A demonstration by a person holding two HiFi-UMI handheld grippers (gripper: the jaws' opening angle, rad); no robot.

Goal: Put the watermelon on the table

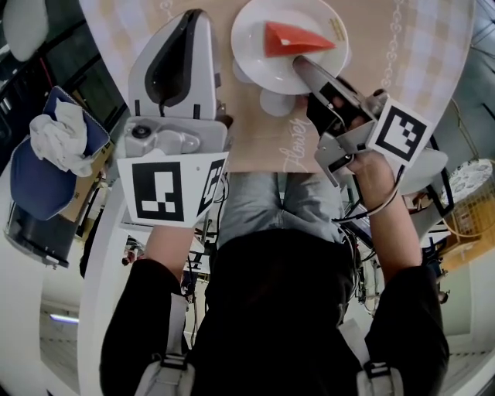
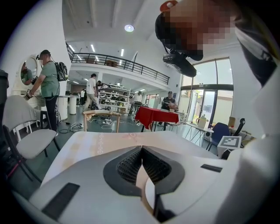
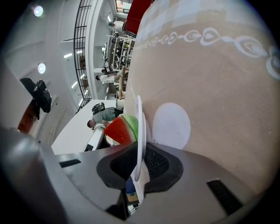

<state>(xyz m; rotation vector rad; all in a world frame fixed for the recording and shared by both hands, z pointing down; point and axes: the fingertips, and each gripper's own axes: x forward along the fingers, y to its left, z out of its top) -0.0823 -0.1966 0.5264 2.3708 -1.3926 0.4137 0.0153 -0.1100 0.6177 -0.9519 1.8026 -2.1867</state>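
In the head view, your right gripper [image 1: 300, 66] pinches the near rim of the plate [image 1: 251, 42] at top centre, over the table [image 1: 263, 147]. The watermelon [image 1: 294, 39] (a red wedge) lies on the plate. Your left gripper [image 1: 192, 17] sits at upper left, beside the plate.

In the left gripper view, its jaws meet with nothing between them.

In the right gripper view, the jaws clamp the plate's edge, with the watermelon just left of it.

red-draped table [image 2: 156, 117], pale chair [image 2: 31, 141]
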